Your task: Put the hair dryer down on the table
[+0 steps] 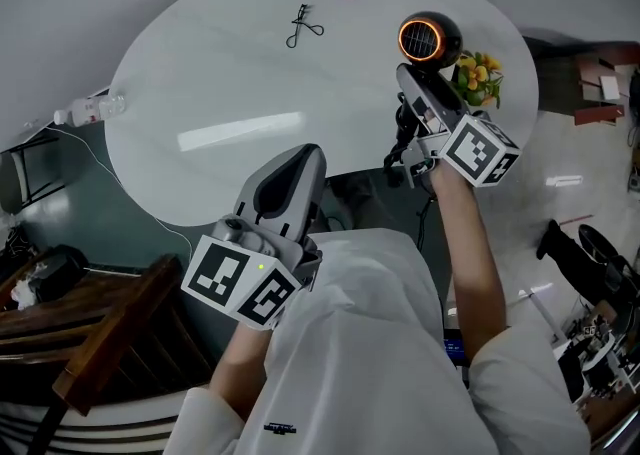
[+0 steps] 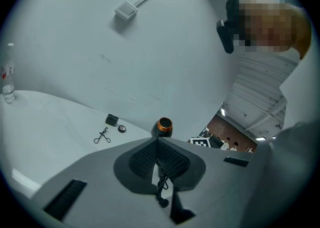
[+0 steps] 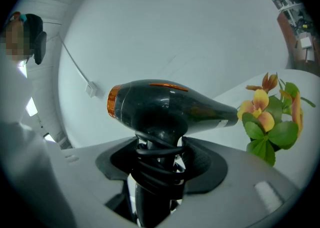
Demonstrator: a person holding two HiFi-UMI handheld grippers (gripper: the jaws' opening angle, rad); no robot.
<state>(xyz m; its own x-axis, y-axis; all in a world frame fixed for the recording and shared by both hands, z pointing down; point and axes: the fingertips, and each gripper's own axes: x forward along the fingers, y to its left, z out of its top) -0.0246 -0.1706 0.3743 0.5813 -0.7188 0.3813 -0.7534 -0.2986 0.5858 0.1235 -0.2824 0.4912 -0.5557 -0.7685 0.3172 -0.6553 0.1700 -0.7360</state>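
White table (image 1: 230, 83) below | right gripper (image 3: 159, 164) clamped on hair dryer (image 3: 165, 104) handle, aloft; left gripper (image 2: 158, 147) closed, empty | next: lower, release

Hair dryer (image 3: 165, 104): glossy black, orange rear ring.
Handle: cord-wrapped, clamped in right gripper (image 3: 159, 164).
Barrel: crosswise above the jaws.

The left tool (image 1: 302, 157) sits low and close to the torso on a bent arm, its jaws pressed together with nothing between them. The right tool (image 1: 414, 83) is farther forward on a bare, outstretched forearm (image 1: 470, 243), its jaws clamped on the cord-wrapped handle of the hair dryer (image 1: 430, 40).
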